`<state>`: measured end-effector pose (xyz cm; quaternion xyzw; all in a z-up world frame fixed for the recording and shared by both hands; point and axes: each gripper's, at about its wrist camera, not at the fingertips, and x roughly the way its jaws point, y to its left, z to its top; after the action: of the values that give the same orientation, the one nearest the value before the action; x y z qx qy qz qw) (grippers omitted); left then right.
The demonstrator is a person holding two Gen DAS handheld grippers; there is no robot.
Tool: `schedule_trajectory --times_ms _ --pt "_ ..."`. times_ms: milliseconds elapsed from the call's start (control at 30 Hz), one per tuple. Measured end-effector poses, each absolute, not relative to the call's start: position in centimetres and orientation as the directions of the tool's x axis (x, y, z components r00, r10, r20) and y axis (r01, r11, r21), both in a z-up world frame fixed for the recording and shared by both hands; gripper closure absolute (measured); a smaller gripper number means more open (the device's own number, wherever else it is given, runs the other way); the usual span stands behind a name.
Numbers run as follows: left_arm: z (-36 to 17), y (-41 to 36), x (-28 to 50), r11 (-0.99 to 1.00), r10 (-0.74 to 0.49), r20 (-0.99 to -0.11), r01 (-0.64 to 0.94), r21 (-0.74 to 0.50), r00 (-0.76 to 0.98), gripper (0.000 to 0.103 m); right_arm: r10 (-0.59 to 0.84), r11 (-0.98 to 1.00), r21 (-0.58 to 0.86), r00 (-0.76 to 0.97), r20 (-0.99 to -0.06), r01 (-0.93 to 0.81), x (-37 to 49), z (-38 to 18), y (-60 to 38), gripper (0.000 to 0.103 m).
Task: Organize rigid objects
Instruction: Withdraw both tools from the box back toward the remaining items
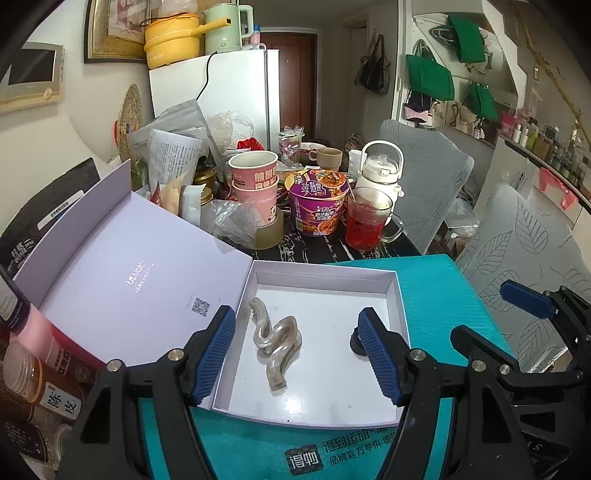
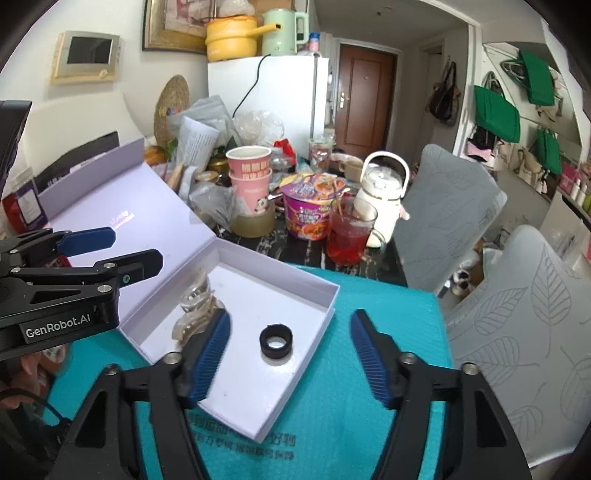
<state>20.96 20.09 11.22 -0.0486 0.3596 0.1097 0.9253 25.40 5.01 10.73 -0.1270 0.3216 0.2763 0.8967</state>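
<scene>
1. Both claws hang with jaws apart and nothing between them above an open white box (image 1: 400,295) on a teal mat (image 2: 369,387): the left claw (image 1: 297,354) low in its view, the right claw (image 2: 290,358) low in its own.
2. Inside, a wavy translucent clip (image 1: 275,341) lies centre-left; a small black ring (image 2: 276,341) sits apart, toward the right.
3. Both look light, stiff and smooth. The clip seems brittle: pinch it across a mid curve. Take the ring across its outer wall.

Behind box: purple noodle bowl (image 1: 318,206), glass mug of red drink (image 1: 366,219), stacked pink paper cups (image 1: 254,181)
On fridge (image 2: 288,96): yellow pot (image 2: 231,38), green kettle (image 2: 282,31)
Right: two leaf-patterned chairs (image 2: 448,218)
</scene>
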Motion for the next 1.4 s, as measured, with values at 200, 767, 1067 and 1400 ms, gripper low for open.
schedule_trajectory --times_ms 200,767,1067,1400 --pt "13.0 19.3 18.4 0.969 0.186 -0.645 -0.248 -0.005 0.741 0.015 0.414 0.825 -0.064 0.679 -0.607 -0.561 22.9 12.9 3.1 0.021" --pt "15.2 15.4 10.8 0.983 0.148 -0.591 -0.184 -0.001 0.793 0.014 0.396 0.84 -0.106 0.734 -0.552 -0.533 15.5 15.1 -1.3 0.004" --pt "14.3 12.6 7.3 0.992 0.115 -0.577 -0.121 0.028 0.809 0.014 0.373 0.841 -0.142 0.751 -0.545 -0.521 11.5 14.4 -3.1 0.004" --pt "11.8 10.8 4.7 0.995 0.089 -0.602 -0.093 0.024 0.794 0.014 0.377 0.837 -0.146 0.748 -0.546 -0.528 7.9 12.7 -4.9 0.004"
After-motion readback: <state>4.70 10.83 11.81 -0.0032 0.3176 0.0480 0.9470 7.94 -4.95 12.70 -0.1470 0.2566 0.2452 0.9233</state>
